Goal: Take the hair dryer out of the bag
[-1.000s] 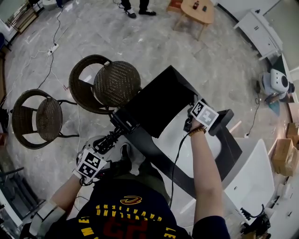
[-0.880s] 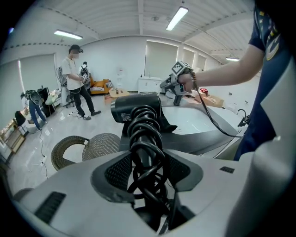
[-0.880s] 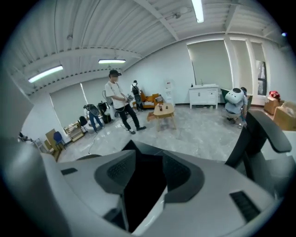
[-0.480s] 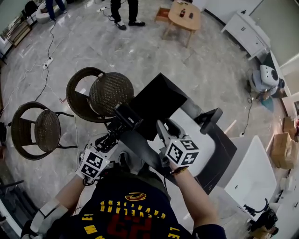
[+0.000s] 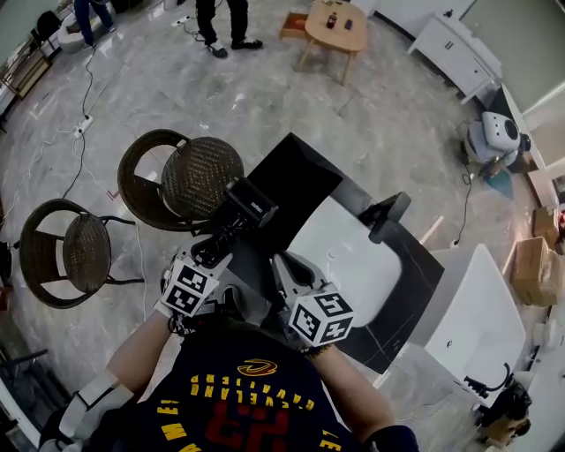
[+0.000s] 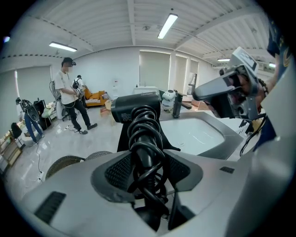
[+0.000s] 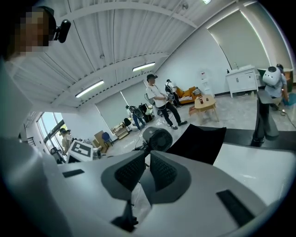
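The black hair dryer point(image 5: 251, 202) is out of the black bag point(image 5: 296, 181), its cord coiled round the handle. My left gripper point(image 5: 213, 256) is shut on that cord-wrapped handle point(image 6: 144, 147), and the dryer's head point(image 6: 137, 107) points away over the sink. The bag lies flat on the counter's far end, behind the dryer. My right gripper point(image 5: 284, 267) is close to my body, just right of the left one. Its jaws point(image 7: 147, 169) are closing, with only a narrow gap left and nothing between them. The right gripper view shows the dryer's round rear grille point(image 7: 157, 139) ahead.
A white basin point(image 5: 353, 256) in a dark counter with a black faucet point(image 5: 388, 214) lies to the right. Two wicker chairs point(image 5: 190, 172) point(image 5: 66, 247) stand left. People point(image 5: 225, 18), a wooden table point(image 5: 337, 22) and a white robot point(image 5: 496, 134) are farther off.
My right gripper has drawn back from the bag's far side to beside the left one, and its jaws have narrowed. The left gripper has carried the dryer a little up and right.
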Tool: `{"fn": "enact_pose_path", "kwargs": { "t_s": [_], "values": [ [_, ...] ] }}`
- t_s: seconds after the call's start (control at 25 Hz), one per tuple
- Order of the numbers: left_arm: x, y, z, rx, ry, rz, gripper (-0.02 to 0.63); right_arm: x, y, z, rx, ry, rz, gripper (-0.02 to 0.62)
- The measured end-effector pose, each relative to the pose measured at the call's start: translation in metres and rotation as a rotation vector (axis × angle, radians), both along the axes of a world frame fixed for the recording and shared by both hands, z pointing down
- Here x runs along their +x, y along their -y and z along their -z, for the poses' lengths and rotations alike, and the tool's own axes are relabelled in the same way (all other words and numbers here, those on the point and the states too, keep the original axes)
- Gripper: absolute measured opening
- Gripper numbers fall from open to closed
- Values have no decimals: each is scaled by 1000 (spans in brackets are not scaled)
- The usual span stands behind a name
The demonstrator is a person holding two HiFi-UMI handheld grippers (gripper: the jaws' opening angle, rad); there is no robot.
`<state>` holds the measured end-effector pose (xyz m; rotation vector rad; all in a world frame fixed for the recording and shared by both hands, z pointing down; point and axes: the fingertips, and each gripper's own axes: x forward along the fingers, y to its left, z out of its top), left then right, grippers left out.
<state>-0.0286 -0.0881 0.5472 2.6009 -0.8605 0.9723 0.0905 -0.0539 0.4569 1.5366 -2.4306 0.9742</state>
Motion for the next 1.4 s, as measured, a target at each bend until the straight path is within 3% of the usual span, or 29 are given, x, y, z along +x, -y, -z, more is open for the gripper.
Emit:
{"fn": "enact_pose_path", "kwargs": {
  "t_s": [0.28, 0.72, 0.88, 1.12, 1.2, 1.28, 1.4],
  "values": [
    [34, 57, -43, -43, 53, 5, 210, 26, -11, 4, 17, -43, -46, 44],
    [93, 113, -104, -97, 152, -41, 210, 76, -37, -8, -32, -40, -208, 44],
    [99, 118, -119, -109, 174, -45, 210, 83, -43, -14, -55, -32, -240, 44],
    [95, 122, -131, -59, 215, -74, 212, 82, -33, -15, -61, -36, -233, 44],
    [96, 121, -128, -43, 204, -85, 253, 79, -30, -15, -58, -30, -224, 44],
    [97, 120, -123, -33, 187, -91, 341, 77, -25, -14, -53, -26, -214, 44],
    [89, 117, -107, -10, 153, -98, 354, 77, -16, -8, -39, -27, -200, 44]
  ]
}}
